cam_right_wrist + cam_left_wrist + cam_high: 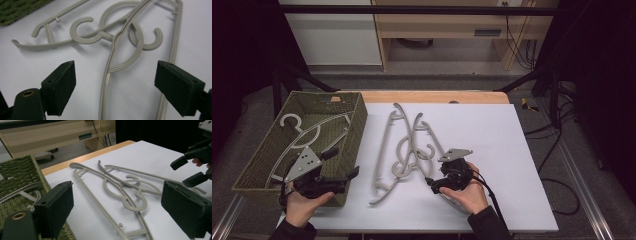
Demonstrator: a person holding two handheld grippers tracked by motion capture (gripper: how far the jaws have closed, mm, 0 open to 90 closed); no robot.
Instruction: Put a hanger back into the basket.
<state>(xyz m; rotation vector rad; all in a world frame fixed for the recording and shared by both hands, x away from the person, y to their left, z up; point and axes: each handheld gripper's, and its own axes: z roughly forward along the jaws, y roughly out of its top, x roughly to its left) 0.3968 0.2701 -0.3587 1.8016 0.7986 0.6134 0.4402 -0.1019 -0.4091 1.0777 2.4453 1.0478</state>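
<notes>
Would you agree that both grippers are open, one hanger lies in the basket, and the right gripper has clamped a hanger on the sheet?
Not quite: the right gripper is open and holds nothing, as the right gripper view shows; the hanger merely lies between its jaws. The rest stands.

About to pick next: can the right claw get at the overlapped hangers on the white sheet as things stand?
Probably yes. The right claw is open just short of the grey hangers, which lie flat on the white sheet with nothing in front of them.
</notes>
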